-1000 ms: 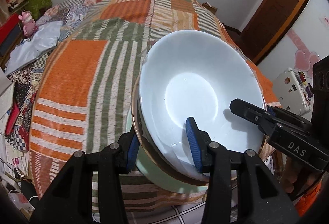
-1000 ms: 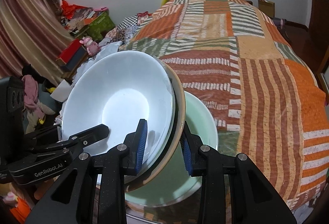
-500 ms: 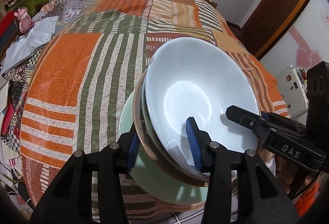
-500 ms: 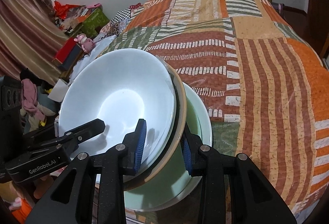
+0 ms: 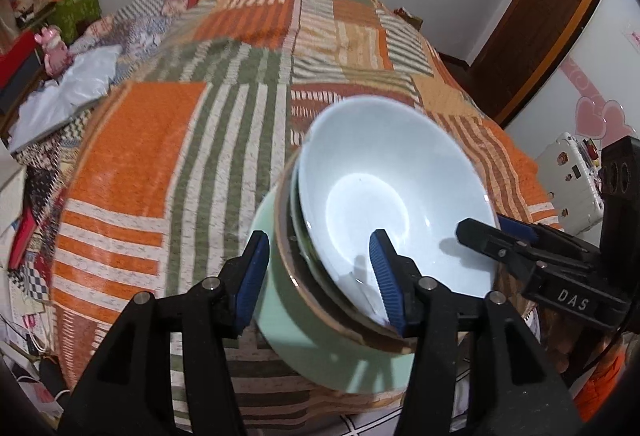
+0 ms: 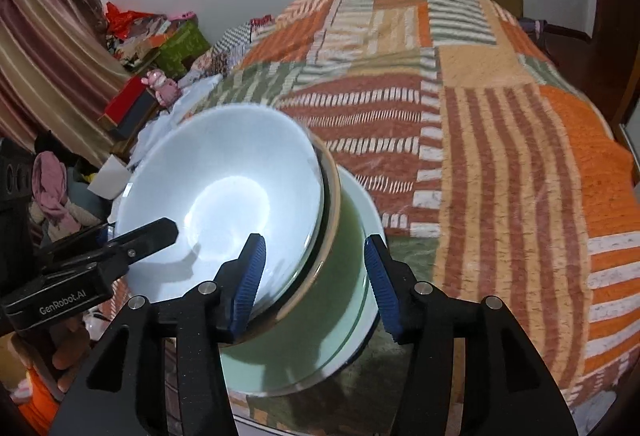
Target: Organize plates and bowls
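Note:
A stack of dishes sits at the near edge of the bed: a white bowl (image 5: 392,191) on top, a brown-rimmed dish (image 5: 304,288) under it, and a pale green plate (image 5: 288,320) at the bottom. My left gripper (image 5: 320,276) is open, its jaws standing apart on either side of the stack's rim. My right gripper (image 6: 314,280) is open too, straddling the opposite rim of the white bowl (image 6: 224,195) and green plate (image 6: 348,300). Each gripper shows in the other's view.
The stack rests on an orange, green and brown patchwork bedspread (image 5: 168,139). Cluttered boxes and a pink toy (image 5: 54,47) lie to the left of the bed. A brown door (image 5: 532,15) stands at the right.
Both grippers have opened and let go of the dish stack, which has come down onto the near edge of the bed.

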`<action>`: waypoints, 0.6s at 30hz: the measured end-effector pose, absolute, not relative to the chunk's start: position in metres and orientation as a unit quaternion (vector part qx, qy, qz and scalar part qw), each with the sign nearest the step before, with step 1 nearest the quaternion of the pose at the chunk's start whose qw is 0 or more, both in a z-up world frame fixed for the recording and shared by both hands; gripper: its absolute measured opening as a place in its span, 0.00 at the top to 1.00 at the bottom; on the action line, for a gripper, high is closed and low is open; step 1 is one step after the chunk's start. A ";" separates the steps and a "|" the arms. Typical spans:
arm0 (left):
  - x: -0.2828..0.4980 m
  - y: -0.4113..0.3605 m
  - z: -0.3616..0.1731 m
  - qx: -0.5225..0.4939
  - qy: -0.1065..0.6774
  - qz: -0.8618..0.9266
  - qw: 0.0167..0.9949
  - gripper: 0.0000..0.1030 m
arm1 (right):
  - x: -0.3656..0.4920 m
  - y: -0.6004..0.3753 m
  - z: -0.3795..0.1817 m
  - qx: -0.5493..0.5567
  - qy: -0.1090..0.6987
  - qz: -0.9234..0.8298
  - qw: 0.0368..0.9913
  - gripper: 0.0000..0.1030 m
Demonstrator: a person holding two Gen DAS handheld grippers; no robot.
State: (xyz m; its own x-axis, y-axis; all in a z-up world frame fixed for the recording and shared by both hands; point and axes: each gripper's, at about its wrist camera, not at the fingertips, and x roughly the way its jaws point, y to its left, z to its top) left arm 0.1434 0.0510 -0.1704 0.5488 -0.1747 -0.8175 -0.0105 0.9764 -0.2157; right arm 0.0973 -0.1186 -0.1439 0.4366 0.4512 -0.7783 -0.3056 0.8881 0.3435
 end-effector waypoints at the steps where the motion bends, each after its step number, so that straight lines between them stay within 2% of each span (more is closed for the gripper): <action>1: 0.142 0.051 -0.166 -0.096 0.467 -0.046 0.878 0.50 | 0.094 -0.120 -0.136 0.073 0.470 0.223 0.851 0.54; 10: 0.089 0.053 -0.089 -0.074 0.346 -0.034 0.935 0.47 | 0.053 -0.121 -0.063 0.033 0.360 0.228 0.904 0.51; 16: 0.049 0.048 -0.041 -0.050 0.253 -0.013 0.966 0.36 | 0.020 -0.123 -0.018 0.029 0.282 0.236 0.930 0.43; 18: 0.038 0.046 -0.031 -0.044 0.229 -0.011 0.972 0.28 | 0.010 -0.122 -0.008 0.024 0.259 0.234 0.937 0.31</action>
